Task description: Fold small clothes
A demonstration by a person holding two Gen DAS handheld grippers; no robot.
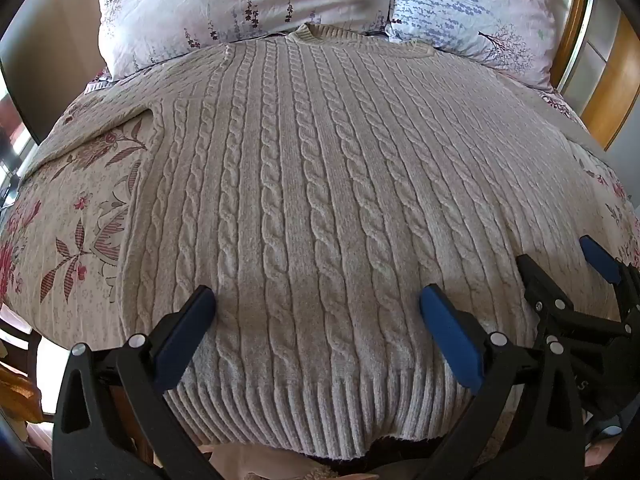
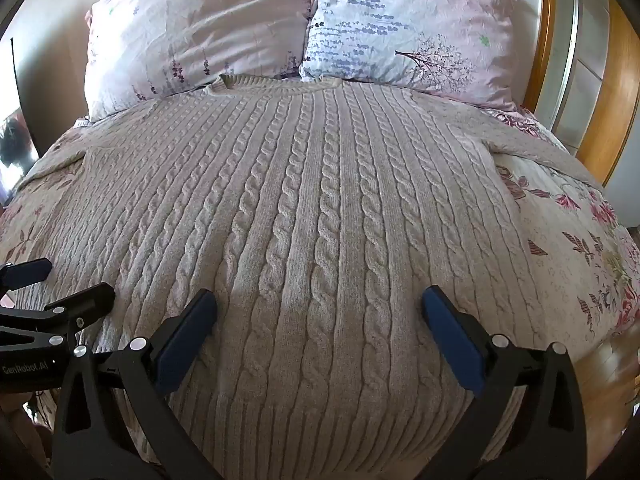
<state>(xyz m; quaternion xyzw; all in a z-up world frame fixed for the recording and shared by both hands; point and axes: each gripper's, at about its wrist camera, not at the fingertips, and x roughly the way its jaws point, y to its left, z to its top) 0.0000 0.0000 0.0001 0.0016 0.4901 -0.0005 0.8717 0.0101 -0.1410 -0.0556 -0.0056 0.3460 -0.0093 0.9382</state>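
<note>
A cream cable-knit sweater [image 1: 312,184] lies flat on the bed, collar toward the pillows, ribbed hem toward me; it also shows in the right wrist view [image 2: 320,220]. My left gripper [image 1: 318,300] is open and empty, fingers spread over the sweater's lower left part near the hem. My right gripper [image 2: 320,300] is open and empty over the sweater's lower right part. The right gripper also shows at the right edge of the left wrist view [image 1: 564,264]. The left gripper shows at the left edge of the right wrist view [image 2: 56,280]. The sleeves spread out to both sides.
A floral bedspread [image 1: 76,216] covers the bed. Two pillows [image 2: 200,32] lean at the head, against the sweater's collar. A wooden headboard and frame [image 2: 616,92] stand at the right. The bed's near edge is under the sweater's hem.
</note>
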